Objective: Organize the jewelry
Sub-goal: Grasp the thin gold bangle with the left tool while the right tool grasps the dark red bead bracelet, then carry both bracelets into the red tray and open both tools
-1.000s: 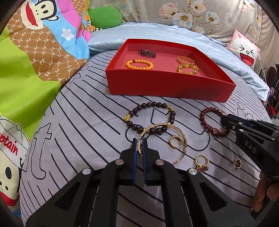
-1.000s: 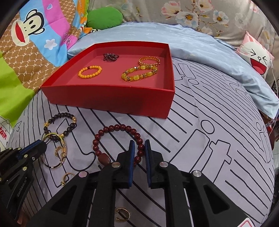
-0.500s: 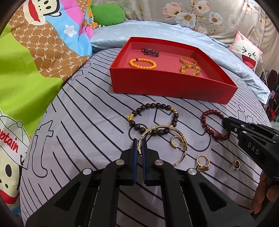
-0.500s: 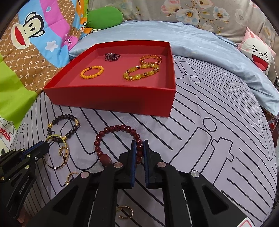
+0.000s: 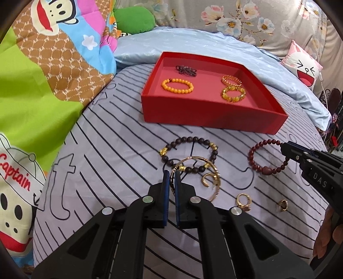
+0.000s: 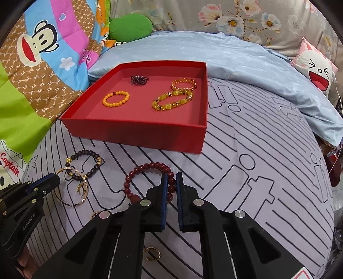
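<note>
The left gripper (image 5: 171, 175) pinches the gold bangle (image 5: 199, 171), hiding its near rim. The right gripper (image 6: 171, 178), stamped "DAS", clamps the dark-red bead bracelet (image 6: 148, 176) on the striped bedsheet (image 6: 257, 150) before the red tray (image 6: 137, 131). The quilt (image 5: 12, 171) reads "Captain".

A grey bedsheet (image 5: 120, 150) with black stripes and letter outlines covers the bed. A pale blue quilt (image 6: 246, 55) lies bunched behind it. At the left hangs a cartoon monkey blanket (image 5: 53, 32) in green, brown, blue and pink, beside a green plush cushion (image 6: 129, 26). A floral fabric (image 5: 246, 19) backs the scene, and 1 laughing-face pillow (image 6: 317, 66) rests at the right.
</note>
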A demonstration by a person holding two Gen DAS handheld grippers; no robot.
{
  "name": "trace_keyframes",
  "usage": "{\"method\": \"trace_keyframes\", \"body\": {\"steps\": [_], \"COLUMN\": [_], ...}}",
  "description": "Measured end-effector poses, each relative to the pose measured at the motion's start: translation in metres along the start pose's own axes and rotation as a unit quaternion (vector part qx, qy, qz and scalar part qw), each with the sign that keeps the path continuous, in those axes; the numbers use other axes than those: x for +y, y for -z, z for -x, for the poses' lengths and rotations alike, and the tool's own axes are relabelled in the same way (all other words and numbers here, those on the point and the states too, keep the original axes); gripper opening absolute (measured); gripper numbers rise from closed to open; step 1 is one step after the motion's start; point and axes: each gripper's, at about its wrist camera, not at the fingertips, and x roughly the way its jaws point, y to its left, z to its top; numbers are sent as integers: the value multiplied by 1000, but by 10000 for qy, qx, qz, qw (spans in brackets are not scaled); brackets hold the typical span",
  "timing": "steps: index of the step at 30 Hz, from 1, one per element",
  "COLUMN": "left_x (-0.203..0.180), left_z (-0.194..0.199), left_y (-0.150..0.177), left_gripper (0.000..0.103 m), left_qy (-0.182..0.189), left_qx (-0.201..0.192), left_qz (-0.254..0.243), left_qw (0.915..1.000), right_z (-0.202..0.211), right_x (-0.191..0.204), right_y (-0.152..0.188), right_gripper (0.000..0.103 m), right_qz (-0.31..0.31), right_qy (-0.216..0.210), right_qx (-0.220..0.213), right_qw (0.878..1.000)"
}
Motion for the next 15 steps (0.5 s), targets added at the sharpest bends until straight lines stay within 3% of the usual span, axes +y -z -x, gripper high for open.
{"method": "trace_keyframes", "body": {"steps": [15], "left_x": [-10], "left_z": [37], "left_y": [-60], "left_gripper": [5], "left_qy": [230], "left_qx": [-485], "left_qz": [-318], "left_qw": [9981], "right_z": [41], "right_x": [-8], "right_y": [-63], "right_gripper": [7], "right_qz": [282], "right_qy": [-210], "right_qx": [-397], "right_qw": [9986]}}
